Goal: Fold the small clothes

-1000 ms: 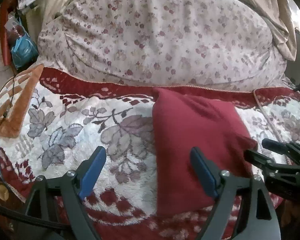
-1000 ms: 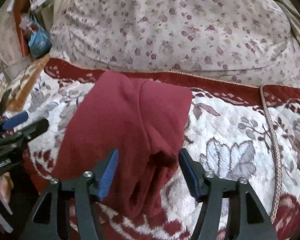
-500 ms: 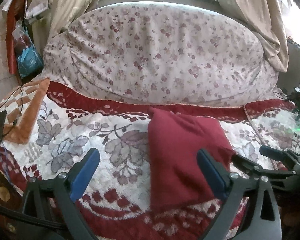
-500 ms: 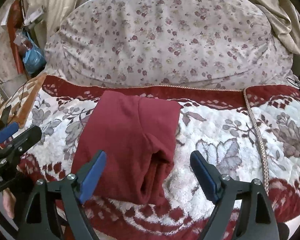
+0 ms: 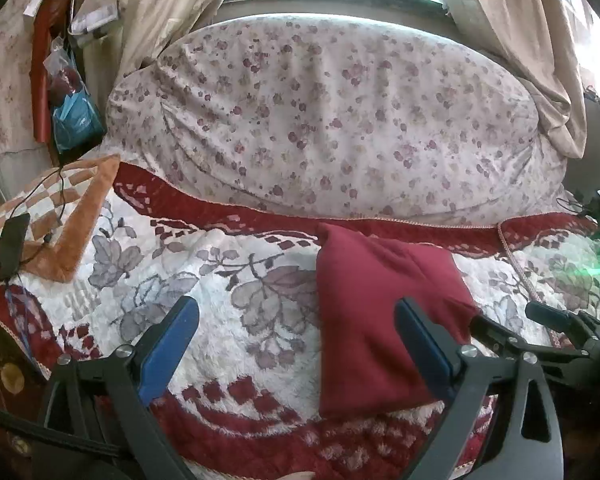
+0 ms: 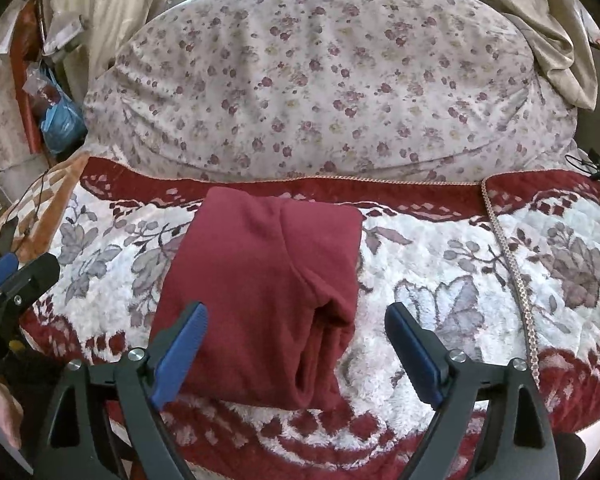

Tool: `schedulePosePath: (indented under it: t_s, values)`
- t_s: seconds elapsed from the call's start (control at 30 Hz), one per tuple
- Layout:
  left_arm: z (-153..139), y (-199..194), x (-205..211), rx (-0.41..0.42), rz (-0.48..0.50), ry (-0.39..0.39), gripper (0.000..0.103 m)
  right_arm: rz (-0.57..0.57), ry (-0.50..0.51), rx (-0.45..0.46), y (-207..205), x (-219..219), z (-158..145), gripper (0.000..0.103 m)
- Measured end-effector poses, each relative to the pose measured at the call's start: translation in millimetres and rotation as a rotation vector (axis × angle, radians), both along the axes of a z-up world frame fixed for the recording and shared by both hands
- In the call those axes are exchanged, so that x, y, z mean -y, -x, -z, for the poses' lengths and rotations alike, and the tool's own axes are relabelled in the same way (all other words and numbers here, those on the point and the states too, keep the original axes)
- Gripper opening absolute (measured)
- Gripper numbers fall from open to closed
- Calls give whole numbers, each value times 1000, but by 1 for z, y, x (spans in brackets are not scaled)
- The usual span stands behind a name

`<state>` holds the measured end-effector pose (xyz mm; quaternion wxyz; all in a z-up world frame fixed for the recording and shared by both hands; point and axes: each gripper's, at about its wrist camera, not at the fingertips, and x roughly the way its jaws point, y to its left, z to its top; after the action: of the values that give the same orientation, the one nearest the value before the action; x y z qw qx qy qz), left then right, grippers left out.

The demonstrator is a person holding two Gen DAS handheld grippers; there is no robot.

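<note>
Folded maroon garment (image 6: 260,288) lies flat on the floral blanket (image 6: 440,280) covering the bed, just below the flowered cushion (image 6: 320,80). Left gripper (image 5: 296,344) jaws wide open, nothing between them. Right gripper (image 6: 296,350) jaws opening above the garment's near edge, not gripping it.

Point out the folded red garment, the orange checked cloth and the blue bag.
folded red garment (image 6: 260,280), right wrist view, middle of its top layer.
orange checked cloth (image 5: 80,216), left wrist view, its plain orange border.
blue bag (image 5: 76,120), left wrist view, its front.
</note>
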<state>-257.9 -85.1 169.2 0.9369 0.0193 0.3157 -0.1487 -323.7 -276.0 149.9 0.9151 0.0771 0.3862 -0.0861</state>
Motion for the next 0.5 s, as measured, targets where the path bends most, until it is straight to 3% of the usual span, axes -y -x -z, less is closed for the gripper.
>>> schedulePosePath:
  t_s: [0.5]
  values:
    - [4,-1,3,2,-5,-6,97,13,-3,25,3,-4,2,94]
